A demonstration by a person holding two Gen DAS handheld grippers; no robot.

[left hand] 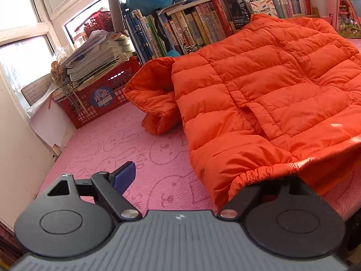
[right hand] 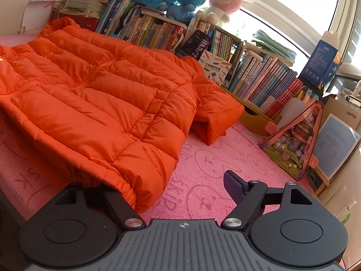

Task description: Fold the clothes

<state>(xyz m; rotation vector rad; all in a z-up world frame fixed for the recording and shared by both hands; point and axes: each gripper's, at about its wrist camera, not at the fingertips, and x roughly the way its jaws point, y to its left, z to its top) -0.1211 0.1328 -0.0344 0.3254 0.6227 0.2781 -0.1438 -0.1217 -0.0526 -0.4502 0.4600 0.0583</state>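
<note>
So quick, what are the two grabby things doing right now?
Left hand-held gripper: open, one finger hidden under the jacket hem, not pinching it.
Right hand-held gripper: open, one finger under the hem too, holding nothing.

Bright daylight via blown-out windows (left hand: pixel 22 52), strong fisheye edge warp.

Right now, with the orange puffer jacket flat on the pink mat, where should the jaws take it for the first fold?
Probably the elastic hem corners of the jacket on the mat, coming in level from the near edge. The gathered hem overhangs toward both grippers, left gripper and right gripper, and gives a thin edge to pinch.
</note>
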